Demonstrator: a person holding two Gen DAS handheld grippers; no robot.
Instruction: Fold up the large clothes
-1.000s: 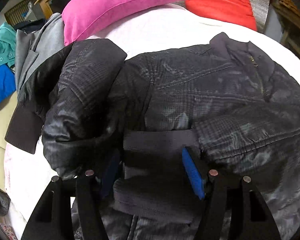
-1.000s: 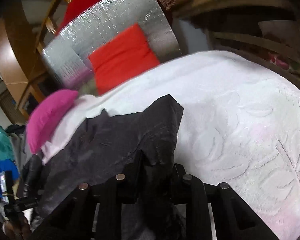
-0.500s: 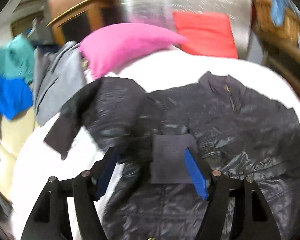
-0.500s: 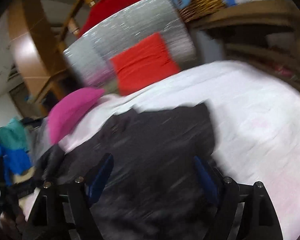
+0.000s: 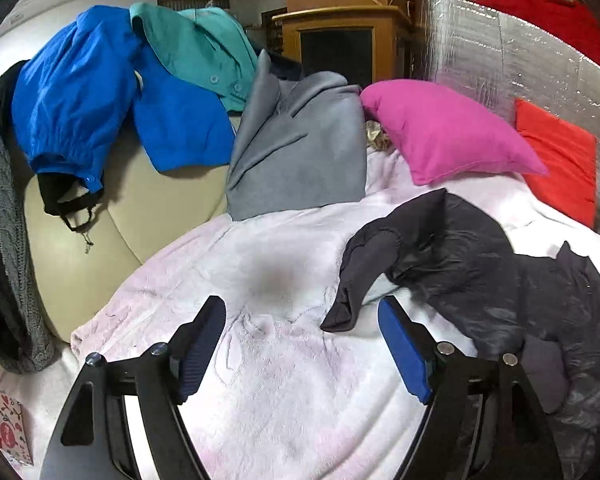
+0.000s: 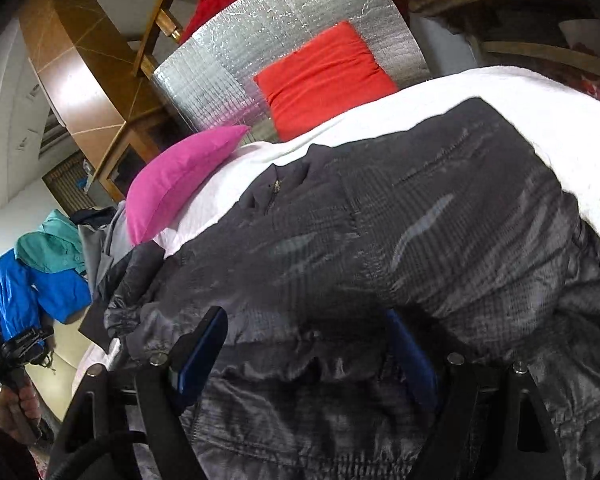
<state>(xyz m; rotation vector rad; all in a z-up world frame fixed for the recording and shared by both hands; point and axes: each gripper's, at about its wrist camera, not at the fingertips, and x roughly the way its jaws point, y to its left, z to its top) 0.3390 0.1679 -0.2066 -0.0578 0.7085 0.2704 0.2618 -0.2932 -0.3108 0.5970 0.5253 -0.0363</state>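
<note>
A dark grey shiny jacket [image 6: 380, 248] lies on the white blanket [image 6: 520, 96], zipper collar toward the pillows. In the left wrist view the jacket [image 5: 500, 288] lies at the right, with one sleeve and its cuff [image 5: 352, 304] bent toward me. My left gripper [image 5: 302, 344] is open and empty above bare blanket [image 5: 260, 280], its right pad just beside the cuff. My right gripper [image 6: 308, 344] is open, low over the jacket's lower part; the fabric bulges between the pads.
A pink pillow [image 5: 440, 136] and a red cushion [image 5: 556, 156] lie at the bed's far end against a silver foil panel [image 5: 500, 60]. Grey [image 5: 300, 152], blue [image 5: 100, 92] and teal [image 5: 204, 48] clothes drape over a beige sofa [image 5: 76, 240] at the left.
Both grippers have let go of the jacket and opened. The left gripper has swung left off the jacket to the bare blanket by the sleeve. The right gripper has pulled back over the jacket.
</note>
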